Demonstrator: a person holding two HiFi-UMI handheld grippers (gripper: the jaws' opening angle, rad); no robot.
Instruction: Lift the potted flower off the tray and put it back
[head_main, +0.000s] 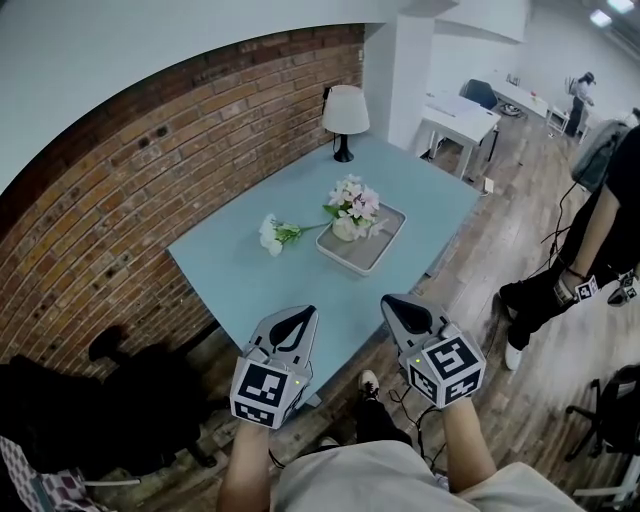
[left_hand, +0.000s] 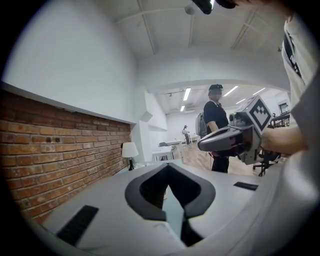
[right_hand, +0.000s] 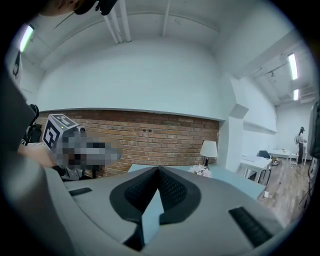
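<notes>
The potted flower (head_main: 352, 208), pink and white blooms in a pale pot, stands on the grey rectangular tray (head_main: 378, 250) near the far right side of the light-blue table (head_main: 250, 285). My left gripper (head_main: 300, 313) and right gripper (head_main: 390, 300) hover side by side over the table's near edge, well short of the tray. Both are shut with nothing between the jaws. In the left gripper view the jaws (left_hand: 167, 165) meet at the tip, and the same holds in the right gripper view (right_hand: 159, 170), where the blooms (right_hand: 202, 171) peek just past the jaws.
A loose white flower sprig (head_main: 272, 234) lies on the table left of the tray. A white lamp (head_main: 344, 115) stands at the far corner by the brick wall (head_main: 120, 190). A person in black (head_main: 600, 230) stands at the right, beside white desks (head_main: 460, 118).
</notes>
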